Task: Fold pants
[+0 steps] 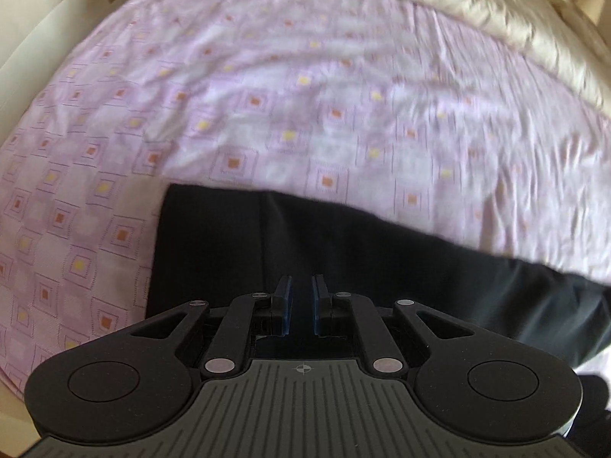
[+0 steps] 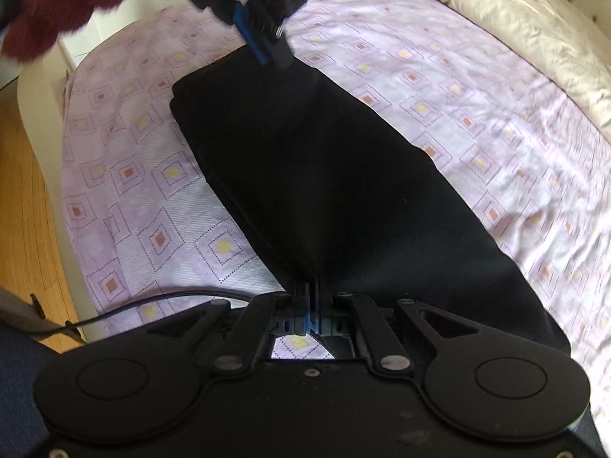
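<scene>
Black pants [image 2: 317,175] lie as a long folded strip on a bed with a lilac patterned sheet [image 2: 477,122]. In the left wrist view the pants [image 1: 343,252] run from the centre to the lower right. My left gripper [image 1: 301,286] hovers over the pants' left end, jaws slightly apart with a small gap and nothing between them; it also shows in the right wrist view [image 2: 273,55] above the pants' far end. My right gripper [image 2: 310,286] is shut on the pants' near edge, which rises into its pads.
A cream duvet [image 1: 458,4] is bunched along the far side of the bed. A wooden floor [image 2: 26,191] and the white bed frame [image 2: 42,114] lie at the left. A black cable [image 2: 152,299] runs by my right gripper.
</scene>
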